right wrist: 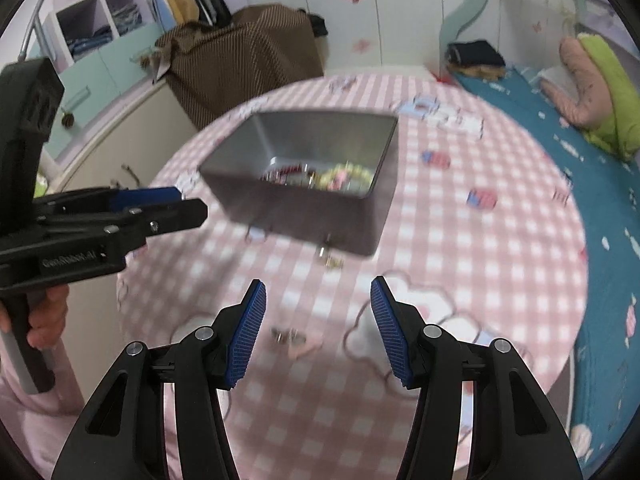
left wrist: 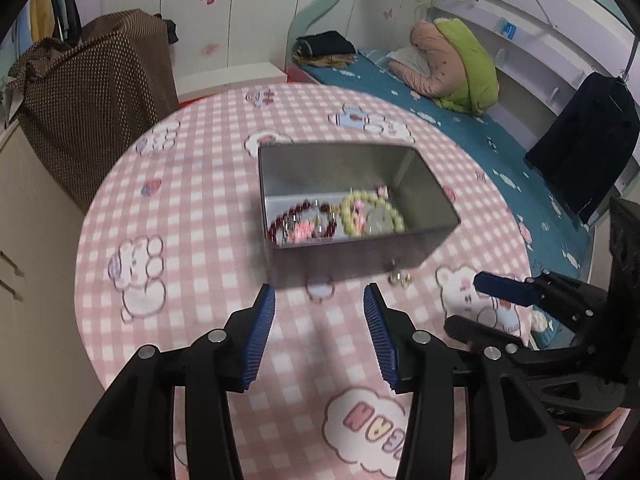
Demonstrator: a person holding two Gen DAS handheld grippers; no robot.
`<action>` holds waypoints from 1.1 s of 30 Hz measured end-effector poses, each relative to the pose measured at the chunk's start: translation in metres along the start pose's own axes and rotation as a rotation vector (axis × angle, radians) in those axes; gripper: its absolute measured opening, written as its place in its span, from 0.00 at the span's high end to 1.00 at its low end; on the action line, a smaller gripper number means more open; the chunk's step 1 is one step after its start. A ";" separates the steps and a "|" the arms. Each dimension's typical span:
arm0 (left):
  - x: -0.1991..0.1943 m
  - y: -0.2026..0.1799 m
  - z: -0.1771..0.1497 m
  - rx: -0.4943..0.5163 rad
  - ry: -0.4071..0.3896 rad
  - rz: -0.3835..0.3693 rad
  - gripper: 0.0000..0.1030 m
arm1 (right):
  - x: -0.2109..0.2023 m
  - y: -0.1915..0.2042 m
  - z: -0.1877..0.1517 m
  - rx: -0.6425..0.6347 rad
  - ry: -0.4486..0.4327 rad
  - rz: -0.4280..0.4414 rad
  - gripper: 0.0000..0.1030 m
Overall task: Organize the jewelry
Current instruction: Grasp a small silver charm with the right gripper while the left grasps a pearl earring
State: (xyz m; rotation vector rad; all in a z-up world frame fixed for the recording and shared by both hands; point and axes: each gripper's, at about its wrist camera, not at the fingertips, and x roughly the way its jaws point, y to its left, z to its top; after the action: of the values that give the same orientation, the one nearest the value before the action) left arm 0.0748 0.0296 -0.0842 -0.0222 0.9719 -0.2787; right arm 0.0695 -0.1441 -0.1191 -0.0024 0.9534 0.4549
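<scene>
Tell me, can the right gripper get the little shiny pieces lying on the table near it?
Probably yes. The right gripper is open and empty, and the small shiny pieces lie on the checked tablecloth right below its fingers, nothing covering them.

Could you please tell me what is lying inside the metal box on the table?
The metal box holds a dark red bead bracelet and a pale green bead bracelet, with small pink pieces. The near wall hides the floor's front strip.

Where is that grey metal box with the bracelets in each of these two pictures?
Left wrist view: the metal box sits mid-frame, just beyond the open tongs.
Right wrist view: the box lies above centre, slightly left.
Shared landmark: the small gold earrings on the cloth by its near wall.
</scene>
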 end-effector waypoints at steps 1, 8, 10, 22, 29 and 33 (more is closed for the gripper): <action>0.001 0.000 -0.003 -0.001 0.005 0.000 0.57 | 0.002 0.002 -0.003 -0.002 0.010 0.002 0.49; 0.006 0.002 -0.022 0.008 0.055 0.012 0.56 | 0.014 0.014 -0.023 -0.018 0.058 0.017 0.53; 0.008 0.005 -0.026 0.006 0.067 0.020 0.55 | 0.017 0.018 -0.026 -0.027 0.067 0.020 0.56; 0.014 0.007 -0.034 0.007 0.100 0.021 0.53 | 0.029 0.014 -0.025 -0.008 0.083 0.031 0.78; 0.021 0.002 -0.030 -0.004 0.112 0.003 0.53 | 0.023 0.000 -0.019 0.022 0.063 0.014 0.78; 0.029 -0.008 -0.024 -0.016 0.121 -0.015 0.53 | 0.015 -0.019 -0.015 0.049 0.041 -0.015 0.78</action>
State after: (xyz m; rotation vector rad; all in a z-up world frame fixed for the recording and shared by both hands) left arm 0.0692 0.0170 -0.1203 -0.0272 1.0948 -0.2891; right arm 0.0719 -0.1584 -0.1428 0.0251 1.0036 0.4186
